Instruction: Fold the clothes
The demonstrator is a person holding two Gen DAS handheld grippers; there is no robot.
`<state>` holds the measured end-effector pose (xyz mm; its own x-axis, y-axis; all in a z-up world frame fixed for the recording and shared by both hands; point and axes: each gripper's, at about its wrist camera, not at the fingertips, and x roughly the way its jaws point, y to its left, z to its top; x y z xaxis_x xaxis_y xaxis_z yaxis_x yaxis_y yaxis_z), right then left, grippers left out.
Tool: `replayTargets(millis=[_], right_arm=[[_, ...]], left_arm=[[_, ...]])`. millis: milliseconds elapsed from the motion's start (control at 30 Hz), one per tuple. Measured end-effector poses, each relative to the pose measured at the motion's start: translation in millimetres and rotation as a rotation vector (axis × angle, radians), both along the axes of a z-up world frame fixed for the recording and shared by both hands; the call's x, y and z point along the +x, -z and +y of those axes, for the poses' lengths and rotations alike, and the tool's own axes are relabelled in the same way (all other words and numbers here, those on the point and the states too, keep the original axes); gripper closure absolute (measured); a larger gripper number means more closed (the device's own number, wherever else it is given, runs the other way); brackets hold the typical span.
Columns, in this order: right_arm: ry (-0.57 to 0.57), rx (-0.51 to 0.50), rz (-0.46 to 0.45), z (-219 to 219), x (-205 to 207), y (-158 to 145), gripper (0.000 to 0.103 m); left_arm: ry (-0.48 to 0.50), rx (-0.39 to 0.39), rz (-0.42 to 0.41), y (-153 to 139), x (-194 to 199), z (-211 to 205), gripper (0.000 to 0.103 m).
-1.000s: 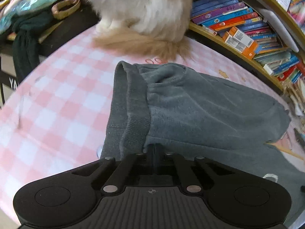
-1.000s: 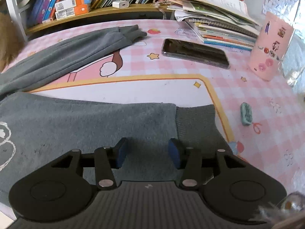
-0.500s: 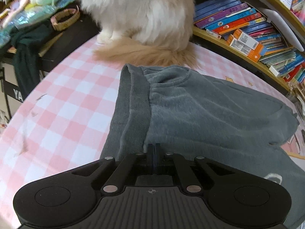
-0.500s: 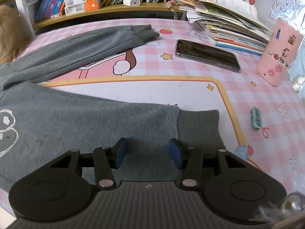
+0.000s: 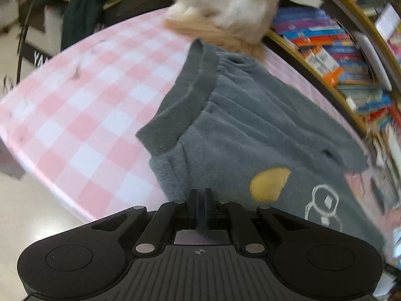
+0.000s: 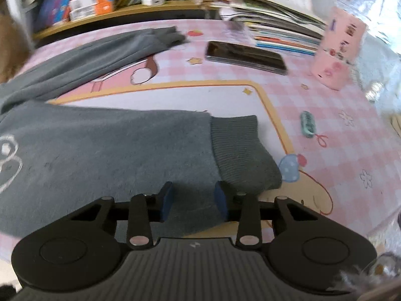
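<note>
Grey fleece trousers [image 5: 250, 135] lie on the pink checked table [image 5: 82, 115]. In the left wrist view the ribbed waistband [image 5: 185, 100] runs up the middle and my left gripper [image 5: 200, 202] is shut on the trousers' near edge by the waist. In the right wrist view one trouser leg [image 6: 112, 145] ends in a ribbed cuff [image 6: 240, 150]; the other leg [image 6: 100, 55] lies further back. My right gripper [image 6: 193, 202] is open, its pads either side of the leg fabric just left of the cuff.
A fluffy cat [image 5: 225, 7] sits at the waist end of the table. Bookshelves [image 5: 338, 57] run along the far side. A phone [image 6: 245, 57], a book stack [image 6: 275, 27], a pink cup [image 6: 338, 47] and a small eraser [image 6: 308, 124] lie beyond the cuff.
My left gripper has pulled back toward the table's near edge with the waist, which now shows a yellow patch and white print. My right gripper has pulled back a little along the leg.
</note>
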<state>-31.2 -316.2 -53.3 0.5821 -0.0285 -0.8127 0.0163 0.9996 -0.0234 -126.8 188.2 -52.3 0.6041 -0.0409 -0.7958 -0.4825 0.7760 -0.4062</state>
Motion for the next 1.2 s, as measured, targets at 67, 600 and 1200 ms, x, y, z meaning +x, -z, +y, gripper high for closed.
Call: replayTargets(millis=[67, 600, 1200], right_arm=[[0.005, -0.016, -0.004, 2, 1, 1, 0.069], [-0.054, -0.013, -0.009, 13, -4, 3, 0.045], [-0.119, -0.043, -0.043, 54, -19, -13, 0.036]], left_arm=[[0.006, 0.017, 0.001, 0, 3, 0, 0.096], [-0.051, 0.049, 0.004, 3, 2, 14, 0.098], [0.153, 0.207, -0.035, -25, 12, -23, 0.072]])
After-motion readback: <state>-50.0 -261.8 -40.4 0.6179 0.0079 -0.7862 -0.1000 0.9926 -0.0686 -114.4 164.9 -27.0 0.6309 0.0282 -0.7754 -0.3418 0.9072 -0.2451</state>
